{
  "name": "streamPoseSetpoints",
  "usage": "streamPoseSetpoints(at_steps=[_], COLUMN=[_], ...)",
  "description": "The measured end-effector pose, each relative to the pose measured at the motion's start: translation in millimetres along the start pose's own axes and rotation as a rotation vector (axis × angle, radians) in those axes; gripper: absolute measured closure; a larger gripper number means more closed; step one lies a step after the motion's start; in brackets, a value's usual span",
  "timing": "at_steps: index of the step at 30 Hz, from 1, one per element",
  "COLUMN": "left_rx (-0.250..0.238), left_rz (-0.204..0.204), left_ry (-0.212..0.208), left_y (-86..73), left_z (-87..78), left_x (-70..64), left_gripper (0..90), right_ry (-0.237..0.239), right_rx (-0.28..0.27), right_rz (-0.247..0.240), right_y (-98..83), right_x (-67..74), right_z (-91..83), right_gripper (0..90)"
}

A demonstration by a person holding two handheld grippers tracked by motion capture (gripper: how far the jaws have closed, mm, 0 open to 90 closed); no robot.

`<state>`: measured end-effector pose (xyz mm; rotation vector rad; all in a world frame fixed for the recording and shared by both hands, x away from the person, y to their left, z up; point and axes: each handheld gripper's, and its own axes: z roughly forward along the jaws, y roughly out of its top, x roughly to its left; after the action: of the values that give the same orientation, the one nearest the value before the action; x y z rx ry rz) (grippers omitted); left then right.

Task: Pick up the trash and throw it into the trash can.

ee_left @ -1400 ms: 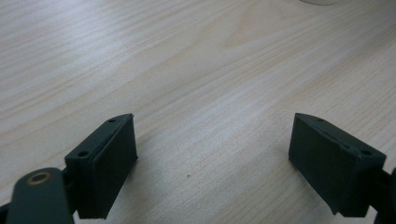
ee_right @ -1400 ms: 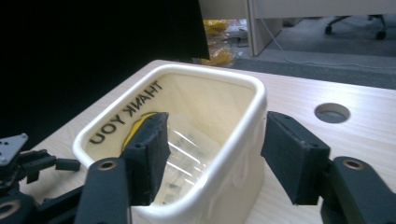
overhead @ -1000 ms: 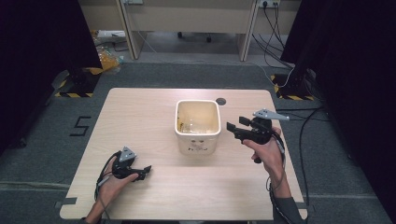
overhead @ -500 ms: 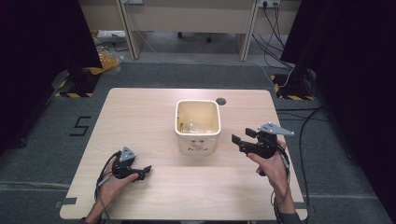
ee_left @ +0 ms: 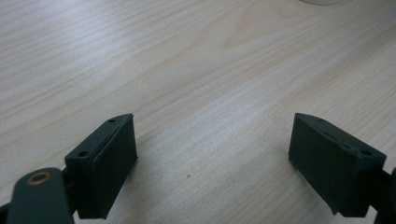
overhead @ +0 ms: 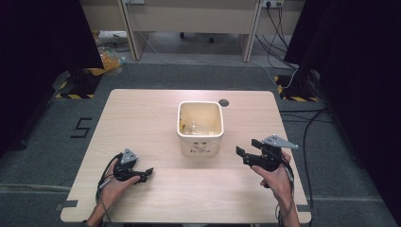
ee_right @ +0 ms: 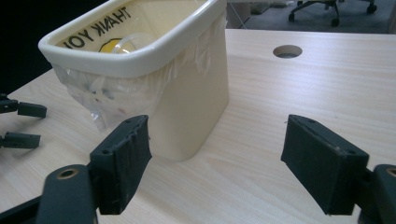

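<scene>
Black right claw (overhead: 247, 153) just widening, empty, near bin (overhead: 200, 126)

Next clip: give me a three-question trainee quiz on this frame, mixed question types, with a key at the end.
1. True or false: the right gripper is shut on the rim of the cream bin.
2. Multiple choice: where does the left gripper sit? A) inside the bin; B) low over the table, near its front left, apart from the bin; C) over the round hole at the far edge.
3. Short answer: what lines the bin, and what words can be read inside it in the right gripper view?

Key
1. False: its jaws stand apart beside the bin, holding nothing, and have just been opening.
2. B
3. A clear plastic bag; "THANK YOU", seen upside down.
</scene>
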<state>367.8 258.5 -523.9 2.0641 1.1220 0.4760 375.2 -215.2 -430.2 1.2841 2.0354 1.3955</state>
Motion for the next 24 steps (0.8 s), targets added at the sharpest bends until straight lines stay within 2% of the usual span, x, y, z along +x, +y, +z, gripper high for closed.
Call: streamPoseSetpoints(at_steps=[4, 7, 24], left_rx=[0.000, 0.000, 0.000], left_rz=[0.000, 0.000, 0.000], left_ry=[0.000, 0.000, 0.000], left_y=[0.0, 0.0, 0.0], left_z=[0.0, 0.0, 0.0], left_x=[0.0, 0.0, 0.0], left_gripper=[14.2, 14.2, 14.2], right_ry=[-0.005, -0.023, -0.050], right_rx=[-0.005, 0.001, 0.128], right_rz=[0.015, 0.009, -0.061], right_y=[-10.8, -18.5, -56.1], right_x=[1.1, 2.4, 10.9], right_z=[-0.2, 0.3, 17.0], right_gripper=[21.7, 21.6, 18.3])
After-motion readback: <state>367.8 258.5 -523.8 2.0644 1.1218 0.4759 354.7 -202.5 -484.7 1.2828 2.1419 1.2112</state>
